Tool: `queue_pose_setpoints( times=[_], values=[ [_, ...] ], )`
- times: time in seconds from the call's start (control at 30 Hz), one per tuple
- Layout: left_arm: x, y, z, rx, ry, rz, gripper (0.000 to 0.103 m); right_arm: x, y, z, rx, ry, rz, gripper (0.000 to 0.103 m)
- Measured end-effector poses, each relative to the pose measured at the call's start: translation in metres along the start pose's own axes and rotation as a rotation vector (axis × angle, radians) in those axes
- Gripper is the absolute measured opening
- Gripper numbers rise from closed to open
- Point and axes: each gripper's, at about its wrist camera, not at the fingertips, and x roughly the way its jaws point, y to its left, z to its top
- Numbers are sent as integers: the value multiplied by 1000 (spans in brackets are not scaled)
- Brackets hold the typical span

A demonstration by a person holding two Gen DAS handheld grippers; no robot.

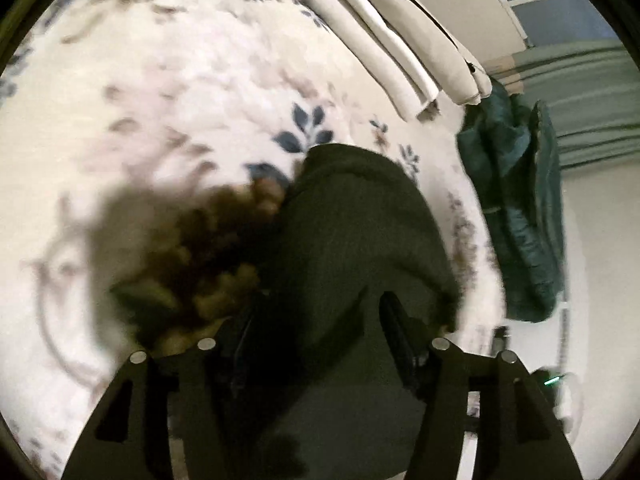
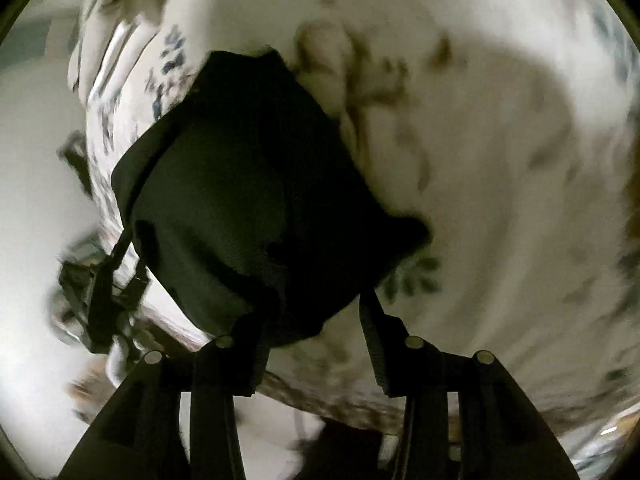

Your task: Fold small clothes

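Note:
A small dark green garment [image 1: 352, 240] hangs over a white bedspread with blue and brown flowers [image 1: 180, 92]. My left gripper [image 1: 320, 332] has the cloth bunched between its fingers and draped over them, and holds it above the bed. In the right wrist view the same dark garment [image 2: 248, 184] hangs in front of my right gripper [image 2: 316, 316]. The left finger [image 2: 248, 344] is covered by the cloth's lower edge, and the right finger [image 2: 374, 340] stands apart from it. Both views are blurred by motion.
Folded beige and white linens [image 1: 404, 36] lie at the bed's far edge. A teal garment [image 1: 516, 208] hangs off the bed's right side. A window with striped curtains [image 1: 580, 80] is behind it. The left gripper's frame [image 2: 96, 304] shows beside the bed edge.

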Motion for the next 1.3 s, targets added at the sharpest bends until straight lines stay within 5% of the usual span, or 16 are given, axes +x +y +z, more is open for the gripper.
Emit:
queue_pose_setpoints(
  times=[0.2,0.37,0.5,0.53,0.57,0.7,0.83,0.9,1.0,1.07,1.17,1.3],
  values=[
    [8,12,-13,15,10,82,56,-29,121,64,-234,-51,59,56],
    [12,13,-17,64,23,84,56,53,282,127,-604,32,77,56],
    [14,22,-13,33,29,47,56,134,340,161,-638,224,21,56],
    [15,24,-12,29,30,40,56,145,341,160,-644,275,27,45],
    [16,25,-10,29,33,34,56,154,342,157,-660,326,49,6],
    [17,29,-8,17,44,-3,56,155,355,146,-768,269,-65,4],
    [18,35,-10,22,64,-17,56,164,354,164,-705,159,-122,4],
    [18,36,-11,31,75,-7,56,179,357,164,-703,214,-85,4],
    [8,38,-8,74,73,68,56,157,336,164,-637,247,-4,14],
    [-3,42,-6,87,52,108,56,128,318,163,-603,208,52,59],
    [-15,59,-4,60,37,129,63,57,267,158,-542,34,93,66],
    [0,74,-1,32,46,143,71,0,174,144,-355,-142,10,67]
  ],
)
